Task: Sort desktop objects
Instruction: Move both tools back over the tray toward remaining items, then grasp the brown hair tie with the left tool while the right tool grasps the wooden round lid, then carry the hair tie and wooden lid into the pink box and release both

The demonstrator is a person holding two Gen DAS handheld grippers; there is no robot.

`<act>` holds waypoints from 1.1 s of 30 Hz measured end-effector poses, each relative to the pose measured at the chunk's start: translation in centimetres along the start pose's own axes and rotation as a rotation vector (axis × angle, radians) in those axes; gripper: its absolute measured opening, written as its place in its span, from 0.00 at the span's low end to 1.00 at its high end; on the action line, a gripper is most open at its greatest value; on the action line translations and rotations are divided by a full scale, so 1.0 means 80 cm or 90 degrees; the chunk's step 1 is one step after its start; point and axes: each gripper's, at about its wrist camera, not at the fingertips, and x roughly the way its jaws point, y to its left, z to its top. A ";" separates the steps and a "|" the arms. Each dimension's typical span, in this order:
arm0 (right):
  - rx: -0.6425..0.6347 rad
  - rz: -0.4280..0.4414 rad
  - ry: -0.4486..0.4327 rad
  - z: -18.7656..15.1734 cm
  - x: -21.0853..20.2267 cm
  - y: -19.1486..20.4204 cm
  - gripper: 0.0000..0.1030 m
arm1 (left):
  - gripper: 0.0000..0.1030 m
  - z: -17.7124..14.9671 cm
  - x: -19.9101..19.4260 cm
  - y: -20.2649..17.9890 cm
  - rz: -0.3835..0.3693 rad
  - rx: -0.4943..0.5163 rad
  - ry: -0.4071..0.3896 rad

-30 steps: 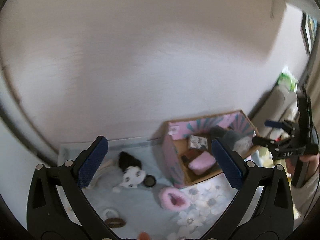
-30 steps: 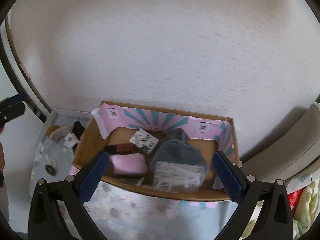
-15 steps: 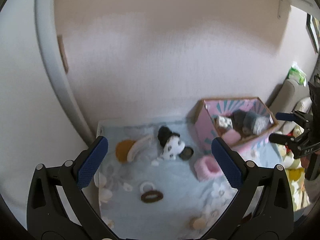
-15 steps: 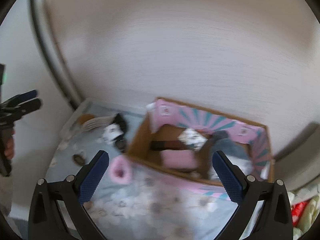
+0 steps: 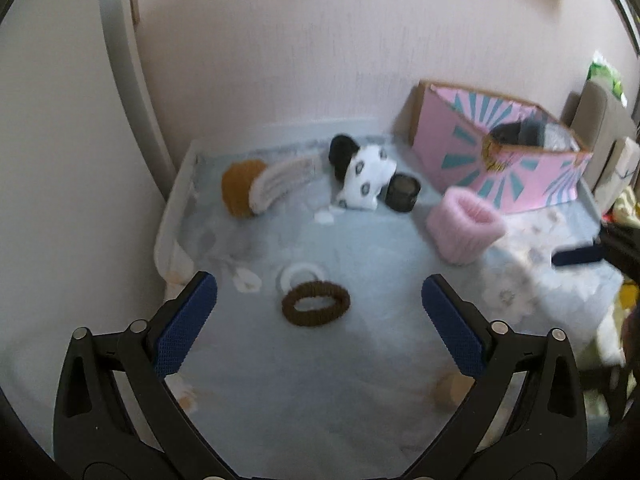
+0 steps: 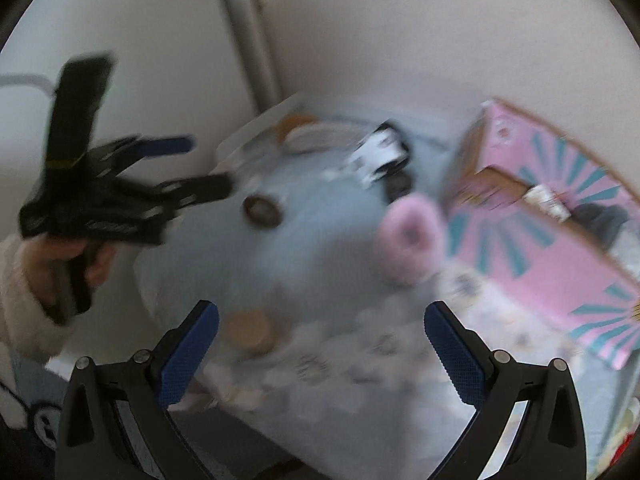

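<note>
Left claw (image 5: 319,316) wide open, empty, above brown hair tie (image 5: 315,309) mid-desk. Right claw (image 6: 321,350) wide open, empty. Pink box (image 5: 496,160) at desk (image 5: 360,400) far right corner.

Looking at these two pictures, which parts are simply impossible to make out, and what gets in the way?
- Left wrist view: the pink box shows only grey shapes over its wall; the rest of its contents are hidden.
- Left wrist view: the tan round object is partly behind the left gripper.
- Left wrist view: the right gripper is cut off by the edge.
- Right wrist view: motion blur smears everything on the table, including the pink fuzzy ring.
</note>
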 end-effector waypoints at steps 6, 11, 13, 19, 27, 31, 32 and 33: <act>-0.063 0.015 0.009 -0.038 0.046 0.037 0.87 | 0.88 -0.022 0.047 -0.011 0.026 -0.004 0.009; -0.106 0.012 0.005 -0.043 0.067 0.051 0.70 | 0.80 -0.029 0.064 -0.009 0.031 -0.029 0.024; -0.118 0.004 -0.002 -0.041 0.072 0.054 0.68 | 0.72 -0.032 0.068 -0.007 0.034 -0.037 0.031; -0.130 0.006 0.006 -0.037 0.083 0.055 0.51 | 0.46 -0.039 0.073 -0.005 0.030 -0.044 0.049; -0.159 0.003 0.013 -0.043 0.083 0.053 0.30 | 0.31 -0.038 0.070 -0.002 0.029 -0.060 0.045; -0.148 0.005 0.006 -0.042 0.075 0.044 0.30 | 0.30 -0.034 0.064 -0.002 0.029 -0.059 0.042; -0.144 0.006 0.005 -0.041 0.074 0.043 0.30 | 0.30 -0.034 0.062 -0.001 0.028 -0.059 0.041; -0.138 0.007 0.005 -0.038 0.074 0.041 0.30 | 0.30 -0.033 0.060 -0.001 0.027 -0.058 0.040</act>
